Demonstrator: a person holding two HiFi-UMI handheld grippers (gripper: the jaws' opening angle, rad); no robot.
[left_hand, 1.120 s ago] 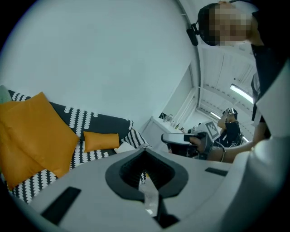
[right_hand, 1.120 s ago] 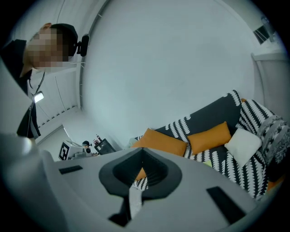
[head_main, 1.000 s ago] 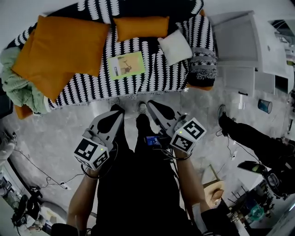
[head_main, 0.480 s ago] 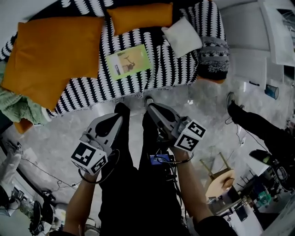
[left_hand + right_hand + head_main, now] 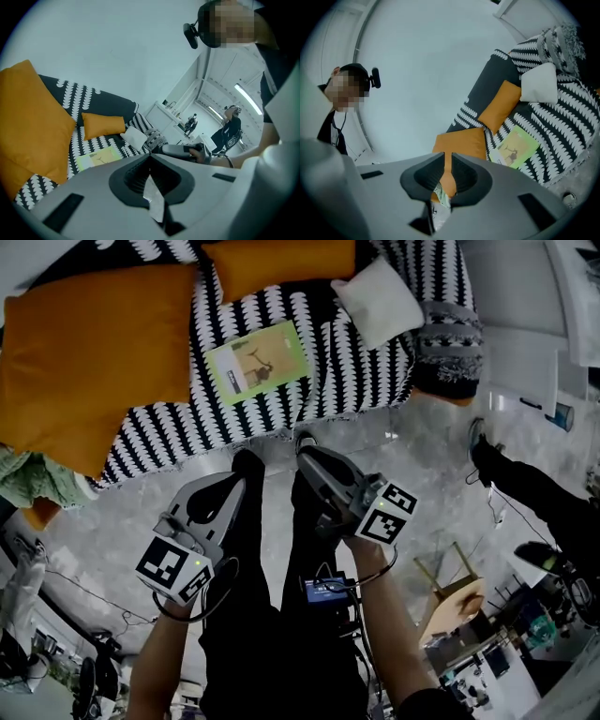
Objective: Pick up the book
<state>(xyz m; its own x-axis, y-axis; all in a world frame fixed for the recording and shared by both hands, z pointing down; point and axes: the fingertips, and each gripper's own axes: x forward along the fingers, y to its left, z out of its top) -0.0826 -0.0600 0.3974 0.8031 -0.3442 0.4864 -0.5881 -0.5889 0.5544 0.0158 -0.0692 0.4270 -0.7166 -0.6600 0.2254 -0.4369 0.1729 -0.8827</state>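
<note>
Nearest, the left tool [image 5: 242, 465] is pinched closed and empty. The right tool [image 5: 307, 457] has just been opening to a narrow slit, with nothing in it. Both hang well short of the sofa [image 5: 347, 371]. The book [image 5: 257, 362] lies flat mid-seat on the sofa. It looks thin, light and probably floppy, with a slick cover. Best taken by one edge, pressing into the soft seat to slip a jaw beneath.

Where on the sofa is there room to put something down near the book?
Bare cover lies right of the book, below the white cushion, and along the front edge before it. The left is crowded by the large orange cushion; the small orange cushion fills the back.
</note>
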